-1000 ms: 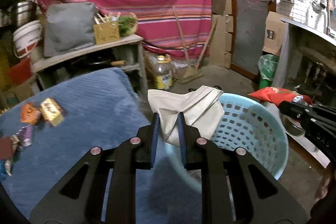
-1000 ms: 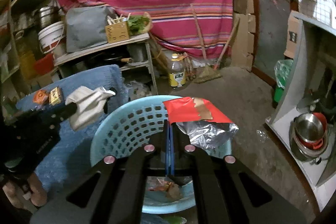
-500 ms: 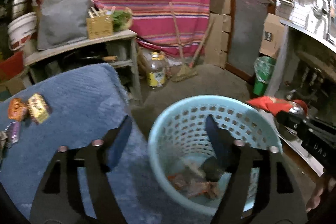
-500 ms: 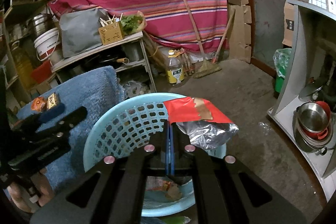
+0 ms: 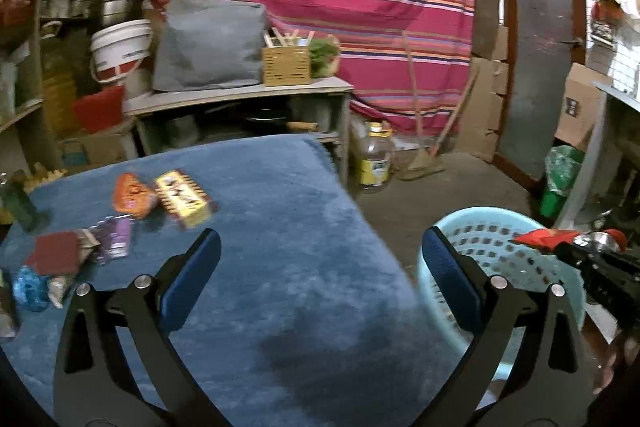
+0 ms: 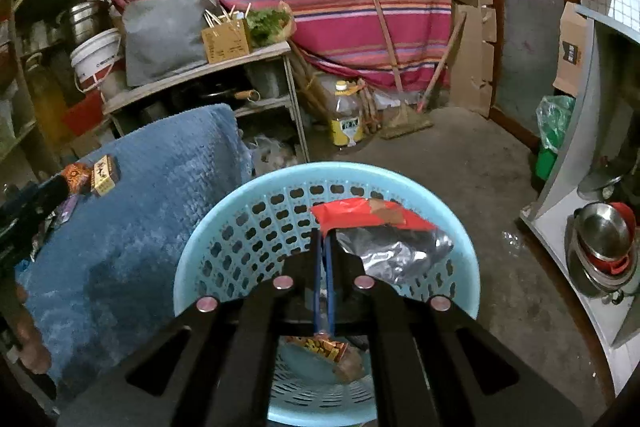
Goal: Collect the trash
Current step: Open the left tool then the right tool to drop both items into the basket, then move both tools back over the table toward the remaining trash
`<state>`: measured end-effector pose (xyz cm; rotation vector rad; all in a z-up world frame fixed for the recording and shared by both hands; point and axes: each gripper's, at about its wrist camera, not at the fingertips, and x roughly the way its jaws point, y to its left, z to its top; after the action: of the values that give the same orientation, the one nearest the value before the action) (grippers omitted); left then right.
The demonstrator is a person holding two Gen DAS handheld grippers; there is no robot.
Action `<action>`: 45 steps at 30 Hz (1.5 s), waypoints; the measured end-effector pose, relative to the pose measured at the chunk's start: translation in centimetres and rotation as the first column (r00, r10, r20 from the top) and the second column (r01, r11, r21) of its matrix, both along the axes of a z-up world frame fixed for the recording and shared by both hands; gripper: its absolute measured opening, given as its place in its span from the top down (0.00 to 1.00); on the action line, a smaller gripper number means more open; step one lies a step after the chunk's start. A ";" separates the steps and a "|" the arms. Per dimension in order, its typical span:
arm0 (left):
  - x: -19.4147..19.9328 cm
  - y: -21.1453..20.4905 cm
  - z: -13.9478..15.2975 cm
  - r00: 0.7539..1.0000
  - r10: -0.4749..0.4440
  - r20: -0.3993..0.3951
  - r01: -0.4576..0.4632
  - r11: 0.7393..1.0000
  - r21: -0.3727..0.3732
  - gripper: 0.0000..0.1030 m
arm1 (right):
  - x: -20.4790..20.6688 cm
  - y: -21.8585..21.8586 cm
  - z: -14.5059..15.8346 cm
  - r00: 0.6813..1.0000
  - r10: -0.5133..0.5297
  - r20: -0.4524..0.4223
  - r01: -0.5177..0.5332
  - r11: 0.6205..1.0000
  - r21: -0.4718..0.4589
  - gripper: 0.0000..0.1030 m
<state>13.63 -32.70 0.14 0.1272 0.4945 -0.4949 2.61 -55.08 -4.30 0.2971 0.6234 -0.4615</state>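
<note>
My left gripper [image 5: 320, 239] hovers above the blue cloth-covered table [image 5: 280, 267], its jaws opening wide with nothing between them. Left of it on the cloth lie an orange packet [image 5: 132, 195], a yellow packet [image 5: 182, 199], a purple wrapper [image 5: 116, 241], a dark red packet [image 5: 54, 253] and a blue wrapper [image 5: 28, 287]. My right gripper [image 6: 324, 237] is shut on a red and silver foil wrapper [image 6: 372, 217], held over the light blue basket [image 6: 256, 203]. Some trash [image 6: 324, 347] lies at the basket's bottom. The basket [image 5: 500, 239] stands right of the table.
Behind the table is a wooden shelf [image 5: 240, 95] with a grey bag [image 5: 208, 43] and a slatted box [image 5: 286, 67]. An oil bottle [image 6: 346, 119] and a broom [image 6: 404, 123] stand on the floor. Metal pots [image 6: 604, 239] sit on a low shelf at right.
The left gripper let go of a crumpled beige bag over the basket, opened wide and swung left over the blue cloth. The right gripper came down a little above the basket, still gripping the wrapper.
</note>
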 end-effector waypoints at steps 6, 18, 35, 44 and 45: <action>1.0 3.9 0.4 0.997 0.079 0.010 -0.079 0.997 0.020 0.05 | 0.1 0.5 0.3 0.998 -0.067 0.006 0.067 0.998 0.000 0.26; 2.4 13.7 1.9 0.978 0.204 0.054 -0.205 0.978 0.021 0.05 | 1.8 5.2 2.7 0.998 -0.048 0.052 0.051 0.997 -0.061 0.22; 4.3 24.5 2.0 0.930 0.365 0.048 -0.365 0.931 -0.012 0.05 | 8.1 19.5 4.8 0.970 0.202 0.135 -0.180 0.971 -0.161 0.18; 5.3 28.2 0.4 0.907 0.419 0.044 -0.419 0.908 0.003 0.05 | 11.1 24.4 4.2 0.952 0.270 0.142 -0.250 0.958 -0.144 0.18; 5.5 28.5 0.2 0.905 0.423 0.041 -0.423 0.906 0.008 0.05 | 11.6 25.1 4.0 0.950 0.280 0.139 -0.261 0.955 -0.138 0.18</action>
<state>19.09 -4.16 0.39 0.0414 0.4723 -0.0609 14.22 -29.99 -0.31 0.1298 0.4716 -0.2067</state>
